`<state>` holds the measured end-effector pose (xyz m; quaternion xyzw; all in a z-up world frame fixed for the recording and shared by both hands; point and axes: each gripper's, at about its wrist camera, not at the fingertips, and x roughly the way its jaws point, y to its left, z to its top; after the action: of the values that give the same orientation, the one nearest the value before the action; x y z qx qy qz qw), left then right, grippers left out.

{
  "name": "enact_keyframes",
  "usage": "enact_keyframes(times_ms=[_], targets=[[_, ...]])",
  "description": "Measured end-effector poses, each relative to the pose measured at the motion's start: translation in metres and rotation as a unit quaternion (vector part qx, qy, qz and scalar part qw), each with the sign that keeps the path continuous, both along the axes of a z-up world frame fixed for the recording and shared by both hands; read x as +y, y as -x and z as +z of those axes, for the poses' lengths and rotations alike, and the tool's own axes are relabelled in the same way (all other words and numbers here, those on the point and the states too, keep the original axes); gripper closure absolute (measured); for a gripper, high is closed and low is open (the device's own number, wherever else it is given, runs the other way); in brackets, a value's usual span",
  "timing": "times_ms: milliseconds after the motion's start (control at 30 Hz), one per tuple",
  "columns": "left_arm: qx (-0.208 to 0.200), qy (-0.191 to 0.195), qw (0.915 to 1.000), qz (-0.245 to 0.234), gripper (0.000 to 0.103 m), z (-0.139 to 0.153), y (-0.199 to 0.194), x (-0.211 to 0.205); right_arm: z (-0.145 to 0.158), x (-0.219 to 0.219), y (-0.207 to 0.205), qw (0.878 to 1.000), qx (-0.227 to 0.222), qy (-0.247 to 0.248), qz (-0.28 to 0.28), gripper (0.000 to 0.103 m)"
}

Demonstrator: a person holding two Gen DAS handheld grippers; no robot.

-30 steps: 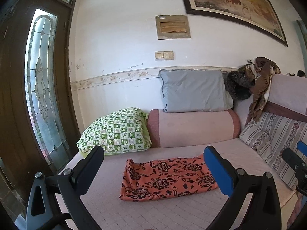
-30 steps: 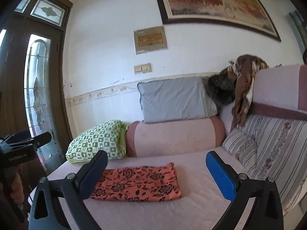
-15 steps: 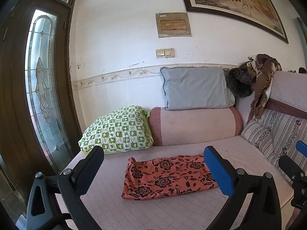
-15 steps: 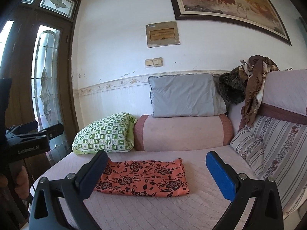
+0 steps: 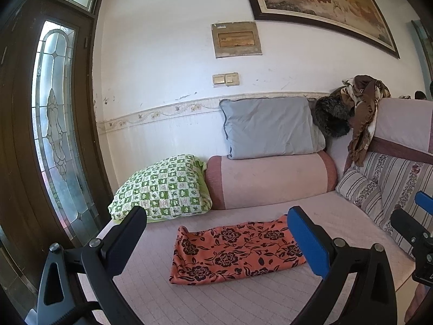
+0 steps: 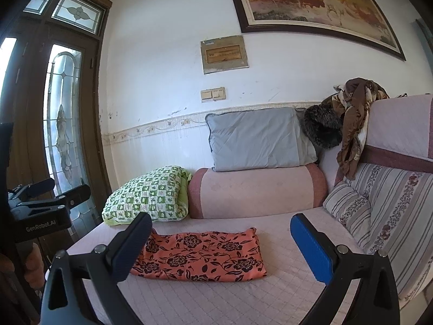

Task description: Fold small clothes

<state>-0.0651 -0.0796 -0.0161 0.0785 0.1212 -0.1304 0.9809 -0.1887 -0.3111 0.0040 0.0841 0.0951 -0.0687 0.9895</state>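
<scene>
So the orange floral cloth (image 5: pixel 236 252) is lying flat, folded into a long rectangle, on the pink quilted sofa seat (image 5: pixel 211 298), pretty much in the middle. Nothing is touching it. The left claw (image 5: pixel 216 239) is hovering near it with its jaws spread wide and holding nothing, and the right claw (image 6: pixel 220 246) is doing the same thing, wide apart and empty. Off at the left edge of the right wrist view a hand (image 6: pixel 32 266) is gripping the handle of the left one. Behind the cloth, a pink bolster (image 5: pixel 270 178) is sitting against the far wall with a grey pillow (image 5: pixel 270 127) on top (a green checked pillow (image 5: pixel 162 188) is leaning just left of it). A striped cushion (image 6: pixel 349 211) is resting on the right.
</scene>
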Motion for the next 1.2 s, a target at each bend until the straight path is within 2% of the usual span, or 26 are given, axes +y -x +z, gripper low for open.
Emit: enact_keyframes(times_ms=[300,467,600,1200], targets=[[0.01,-0.012,0.9999,0.0,0.0,-0.009,-0.007,-0.003,-0.001,-0.001,-0.001,1.0,0.009,0.006,-0.009,0.0],[0.04,-0.02,0.9989,0.015,0.0,-0.023,-0.023,-0.004,-0.003,0.0,-0.01,0.999,0.028,0.001,-0.014,0.0],[0.058,-0.011,0.9978,0.031,0.0,-0.03,-0.032,0.006,-0.002,0.004,-0.019,0.999,0.037,-0.002,-0.01,0.0],[0.058,0.013,0.9966,0.058,0.0,-0.03,-0.043,0.039,-0.002,0.037,-0.044,0.998,0.057,0.025,0.025,0.0]])
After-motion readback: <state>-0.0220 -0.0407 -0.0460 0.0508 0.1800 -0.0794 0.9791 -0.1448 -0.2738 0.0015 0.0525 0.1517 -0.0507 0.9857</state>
